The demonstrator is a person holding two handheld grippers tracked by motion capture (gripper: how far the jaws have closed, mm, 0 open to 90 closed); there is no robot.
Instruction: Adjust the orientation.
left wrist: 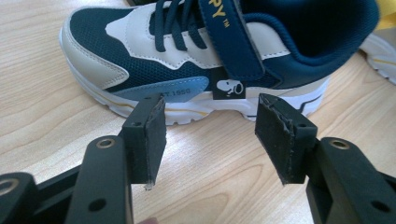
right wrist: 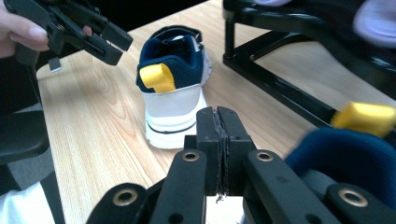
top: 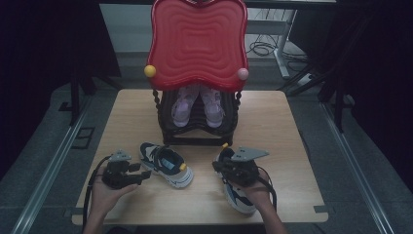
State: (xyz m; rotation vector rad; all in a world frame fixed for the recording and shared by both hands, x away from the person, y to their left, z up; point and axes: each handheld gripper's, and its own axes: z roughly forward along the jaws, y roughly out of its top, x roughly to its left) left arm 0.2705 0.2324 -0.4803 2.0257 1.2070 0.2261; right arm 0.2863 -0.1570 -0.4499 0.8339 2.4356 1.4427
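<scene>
High view: wooden table (top: 272, 117) with a black rack (top: 197, 131) at its far middle; the rack's upper part is hidden behind a red wavy panel (top: 197, 39), and a pair of lilac shoes (top: 197, 105) is seen on its shelf, toes partly cut off by the panel. Left navy-and-white sneaker (top: 167, 165) is laid on the bare wood in front of the rack, just beside the left gripper (top: 143, 174), whose jaws are parted with nothing between them; in the left gripper view the sneaker's side (left wrist: 187, 70) is seen just beyond the pads, apart from them, heel cut off at the picture's edge. Right sneaker (top: 238, 192) is largely covered by the right gripper (top: 216, 165) and hand; jaws are pressed together on nothing, as shown in the right gripper view (right wrist: 218, 123), where its navy collar (right wrist: 345, 154) and yellow pull tab are blurred. Open wood is left at both side edges.
</scene>
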